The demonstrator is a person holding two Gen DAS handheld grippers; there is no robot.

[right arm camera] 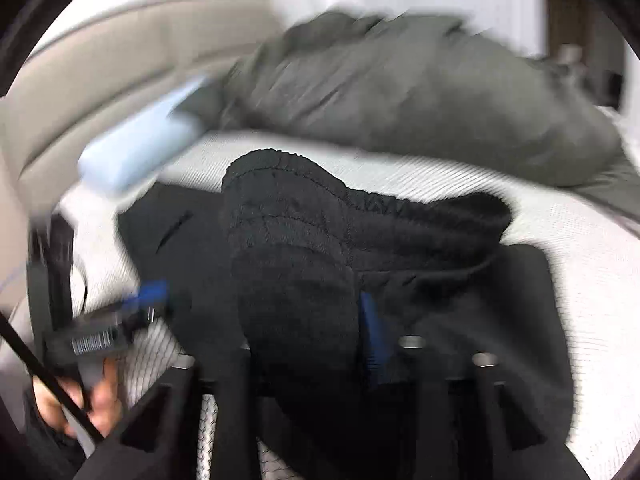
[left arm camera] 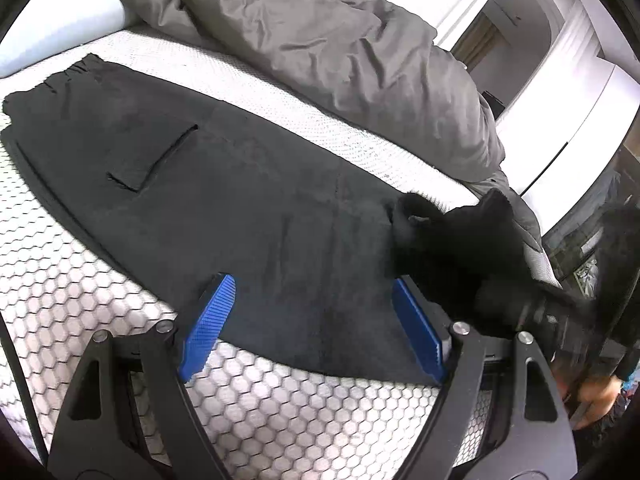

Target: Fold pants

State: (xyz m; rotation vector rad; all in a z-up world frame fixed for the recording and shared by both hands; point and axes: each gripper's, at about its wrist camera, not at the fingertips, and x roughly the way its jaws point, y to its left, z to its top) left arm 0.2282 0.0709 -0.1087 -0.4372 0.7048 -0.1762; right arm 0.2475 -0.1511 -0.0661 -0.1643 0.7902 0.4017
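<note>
Black pants (left arm camera: 208,168) lie flat on the white mattress (left arm camera: 72,304), waistband at the far left, a back pocket slit showing. My left gripper (left arm camera: 312,292) is open, its blue pads (left arm camera: 208,320) just above the near edge of the pants. My right gripper (right arm camera: 304,320) is shut on the bunched leg end of the pants (right arm camera: 296,240) and holds it lifted over the flat part; it shows in the left wrist view as a dark blurred mass (left arm camera: 460,248). The right wrist view is motion-blurred.
A crumpled grey duvet (left arm camera: 340,52) lies along the far side of the bed. A light blue pillow (left arm camera: 48,28) sits at the head. The left gripper also shows in the right wrist view (right arm camera: 120,316), held by a hand. White wardrobe doors (left arm camera: 540,60) stand beyond the bed.
</note>
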